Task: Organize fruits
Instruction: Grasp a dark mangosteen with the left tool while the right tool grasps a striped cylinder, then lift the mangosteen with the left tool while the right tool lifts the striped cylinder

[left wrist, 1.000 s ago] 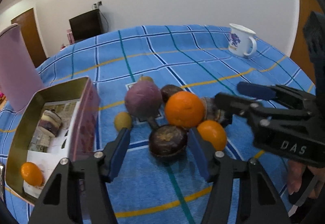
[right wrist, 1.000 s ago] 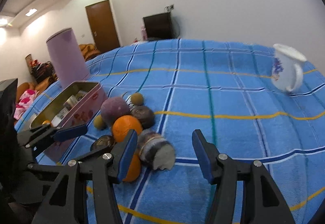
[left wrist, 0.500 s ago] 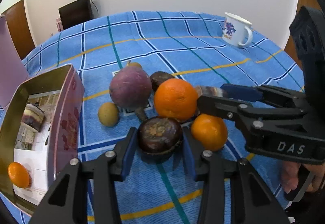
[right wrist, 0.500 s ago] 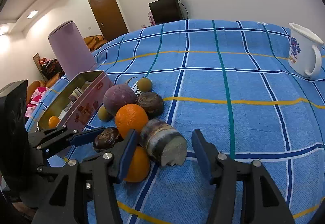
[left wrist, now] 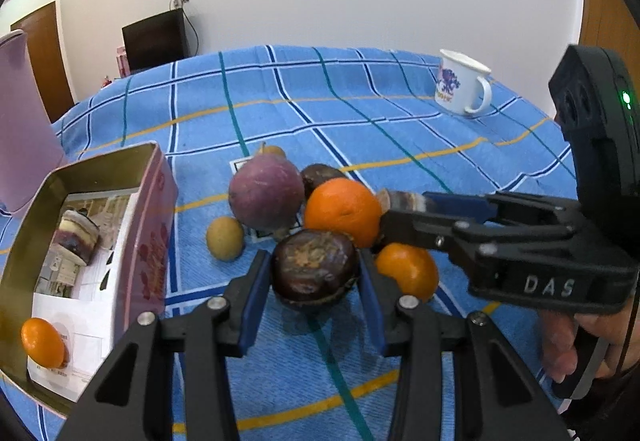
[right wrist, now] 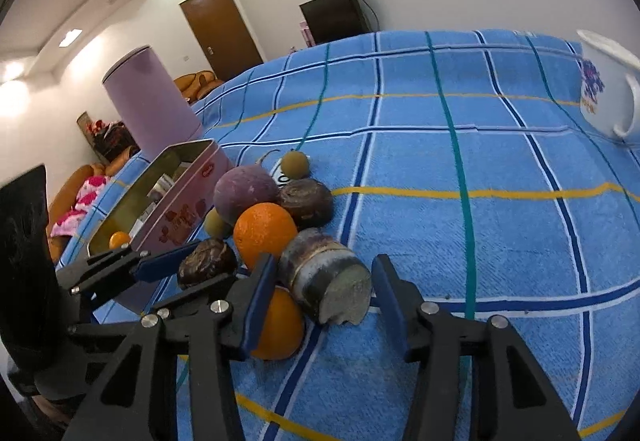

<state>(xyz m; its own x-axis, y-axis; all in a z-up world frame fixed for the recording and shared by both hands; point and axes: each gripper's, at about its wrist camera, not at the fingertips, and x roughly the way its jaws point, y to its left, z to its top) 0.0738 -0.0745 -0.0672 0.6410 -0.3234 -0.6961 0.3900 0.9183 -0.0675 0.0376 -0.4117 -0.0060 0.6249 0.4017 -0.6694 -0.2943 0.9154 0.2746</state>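
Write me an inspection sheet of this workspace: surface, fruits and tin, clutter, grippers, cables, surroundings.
Surface: blue checked cloth over the table.
Job's things: dark round fruit between the left gripper's fingers; cut cane piece between the right gripper's fingers; large orange, purple round fruit and small orange clustered; open tin already holds one orange fruit and another cane piece.
Clutter: white mug; lilac canister.
Grippers: left gripper shut on the dark fruit; right gripper open around the cane.
Cables: one behind the dark screen.
Surroundings: brown door, white walls.
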